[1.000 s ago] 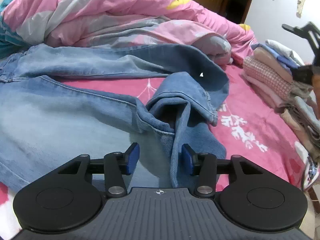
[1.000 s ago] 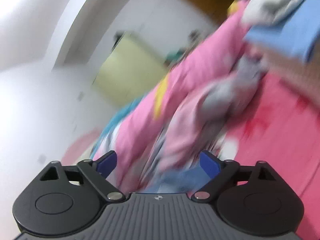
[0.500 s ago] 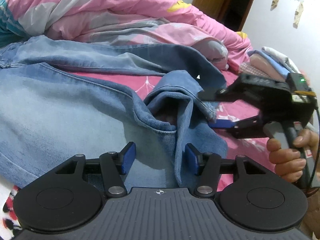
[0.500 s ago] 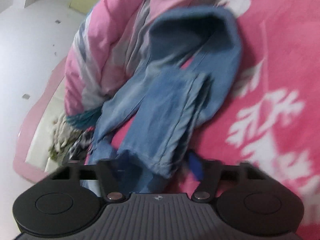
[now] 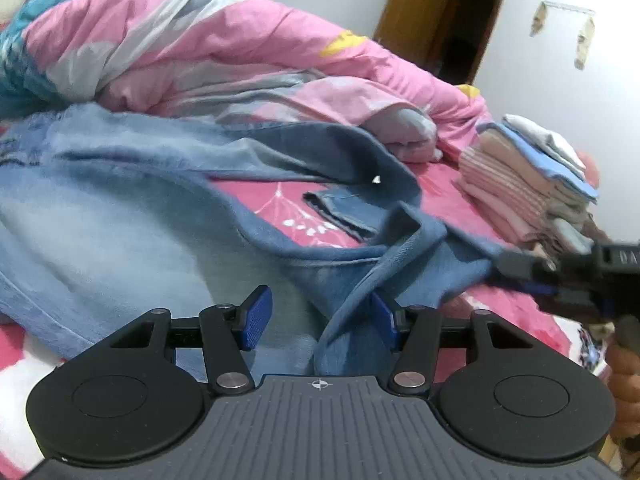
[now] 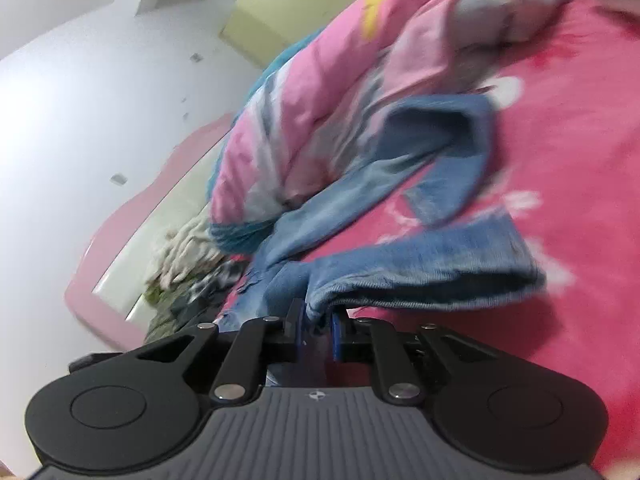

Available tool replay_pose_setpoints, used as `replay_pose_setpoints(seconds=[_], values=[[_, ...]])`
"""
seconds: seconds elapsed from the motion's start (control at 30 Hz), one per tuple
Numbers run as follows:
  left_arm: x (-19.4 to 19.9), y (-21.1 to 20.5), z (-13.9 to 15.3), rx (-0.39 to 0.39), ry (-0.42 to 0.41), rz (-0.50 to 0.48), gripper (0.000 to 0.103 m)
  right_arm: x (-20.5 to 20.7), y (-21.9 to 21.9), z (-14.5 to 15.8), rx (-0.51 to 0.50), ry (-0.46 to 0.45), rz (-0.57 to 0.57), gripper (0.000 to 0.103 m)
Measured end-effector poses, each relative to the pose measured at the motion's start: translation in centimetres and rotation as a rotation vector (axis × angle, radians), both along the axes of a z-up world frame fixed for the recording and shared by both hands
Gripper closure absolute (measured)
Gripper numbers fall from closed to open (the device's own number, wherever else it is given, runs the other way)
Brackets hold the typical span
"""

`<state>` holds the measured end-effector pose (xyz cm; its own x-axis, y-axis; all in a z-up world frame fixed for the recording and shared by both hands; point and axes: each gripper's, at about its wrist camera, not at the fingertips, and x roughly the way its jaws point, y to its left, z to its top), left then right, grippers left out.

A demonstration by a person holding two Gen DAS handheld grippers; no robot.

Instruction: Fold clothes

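Jeans (image 5: pixel 120 240) spread on the bed (image 5: pixel 480 320), long axis running from the left edge toward the right in the left wrist view, one leg doubled back beside the duvet (image 5: pixel 200 52), its end lying on the pink sheet between the two legs. Near leg's cuff drawn out rightward toward the right tool (image 5: pixel 516 268).

Left tool (image 5: pixel 320 314) low over the near leg, tilted downward, half parted; a denim fold standing between the pads, touching the right pad (image 5: pixel 384 316), well clear of the left one. No grip there.

Right tool (image 6: pixel 316 330) rolled sideways in its own view, so the bed slants up the frame. Jaws just been closing, now clenched on the cuff, denim bunched between the blue pads.

Seen only from the left wrist: folded stack (image 5: pixel 528 196) at the bed's right side, a door (image 5: pixel 440 12) behind, a hand (image 5: pixel 624 380) gripping the right tool's handle. Seen only from the right wrist: pink headboard (image 6: pixel 120 220), a heap of cloth (image 6: pixel 184 264) by it. Both views blurred.
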<state>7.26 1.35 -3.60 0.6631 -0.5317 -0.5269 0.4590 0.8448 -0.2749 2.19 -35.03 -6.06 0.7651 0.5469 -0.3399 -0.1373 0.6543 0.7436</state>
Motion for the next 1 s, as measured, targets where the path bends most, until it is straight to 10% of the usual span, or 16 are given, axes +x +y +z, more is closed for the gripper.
replay_pose_setpoints(seconds=[0.07,0.1,0.17,0.53,1.0], values=[[-0.6,-0.2,0.3,0.006,0.001,0.0,0.049,-1.5,-1.8,-1.3,0.009,0.085,-0.12,0.079],[-1.0,-0.3,0.4,0.004,0.005,0.001,0.049,-1.9,-2.7,-2.1,0.015,0.145,-0.182,0.051],[-1.5,0.1,0.7,-0.013,0.012,0.021,0.049,-2.6,-4.4,-3.6,0.042,0.247,-0.255,0.032],[-2.9,8.4,1.2,-0.045,0.062,0.353,0.043,-5.9,-4.7,0.1,-0.197,0.07,-0.329,0.024],[2.3,21.1,-1.1,-0.183,0.15,0.853,0.041,-2.3,12.8,3.4,-0.658,-0.243,0.18,0.02]])
